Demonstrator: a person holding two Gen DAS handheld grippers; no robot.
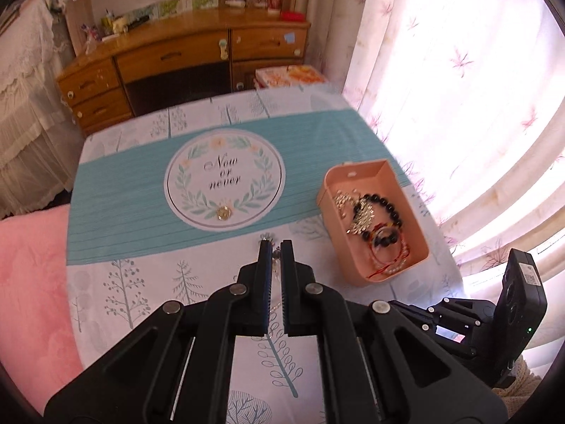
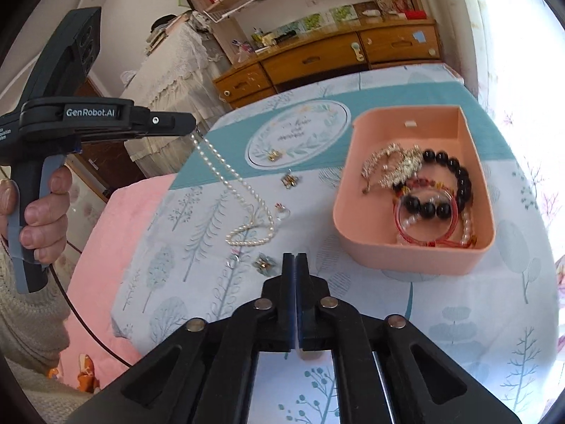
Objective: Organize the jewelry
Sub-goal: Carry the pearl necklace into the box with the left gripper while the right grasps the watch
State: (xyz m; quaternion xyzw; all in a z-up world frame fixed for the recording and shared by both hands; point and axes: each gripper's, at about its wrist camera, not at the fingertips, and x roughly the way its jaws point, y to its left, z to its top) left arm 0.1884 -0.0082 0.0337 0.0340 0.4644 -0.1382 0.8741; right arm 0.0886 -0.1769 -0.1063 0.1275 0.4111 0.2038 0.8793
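My left gripper is shut on one end of a white pearl necklace. In the right wrist view the left gripper holds it lifted, the strand hanging down with its lower loop on the tablecloth. A pink box holds black bead bracelets, silver pieces and a red bangle; it also shows in the left wrist view. My right gripper is shut and empty above the cloth, in front of the box. Small earrings and a gold piece lie loose on the cloth.
The table has a blue and white tree-print cloth with a round "Now or never" emblem. More small pieces lie near my right gripper. A pink blanket lies left. A wooden desk stands behind, curtains right.
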